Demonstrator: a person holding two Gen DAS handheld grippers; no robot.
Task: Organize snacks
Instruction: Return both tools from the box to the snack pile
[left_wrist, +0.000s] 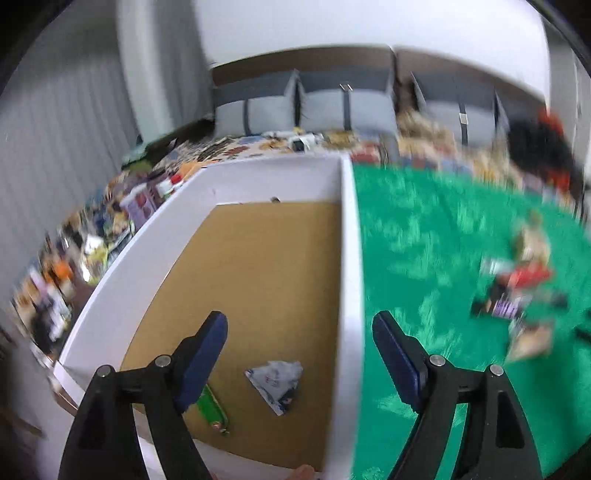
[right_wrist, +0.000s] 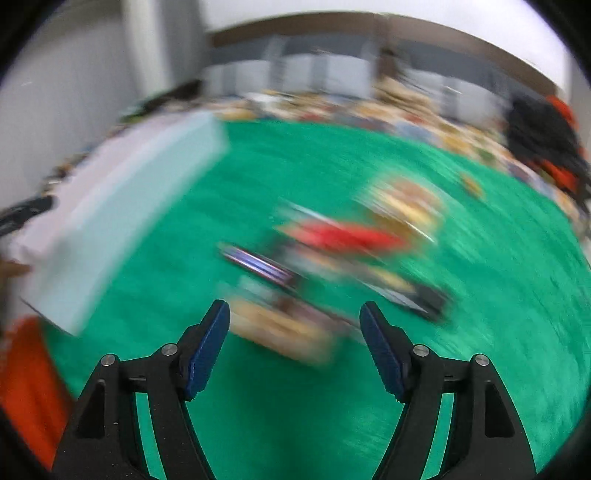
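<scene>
- The snack pile (right_wrist: 332, 266) is seen lying loose on the green cloth (right_wrist: 480, 350) of the bench, well apart from the white box (left_wrist: 351, 258); a red packet (right_wrist: 343, 236), a purple striped packet (right_wrist: 258, 264) and a yellowish packet (right_wrist: 280, 328) can be told, though all are blurred
- Two items are already lodged in the box on its brown floor: a crumpled grey-white wrapper (left_wrist: 275, 384) and a slim green packet (left_wrist: 212, 408)
- The right gripper (right_wrist: 294, 347) is held over the near edge of the pile with its jaws wide and nothing between them; the yellowish packet lies just ahead of the tips
- The left gripper (left_wrist: 299, 354) is held over the box's right wall, jaws wide and empty
- The step in hand is judged to be the next pick from the pile by the right gripper
- One packet alone should be singled out, best the nearest one, so that neighbours are not dragged
- The jaws should be lowered astride a raised edge or fold, since flat film is likely to slip
- The view should be steadied before closing, as detail is lost to blur
- The box wall should be cleared from above before release
</scene>
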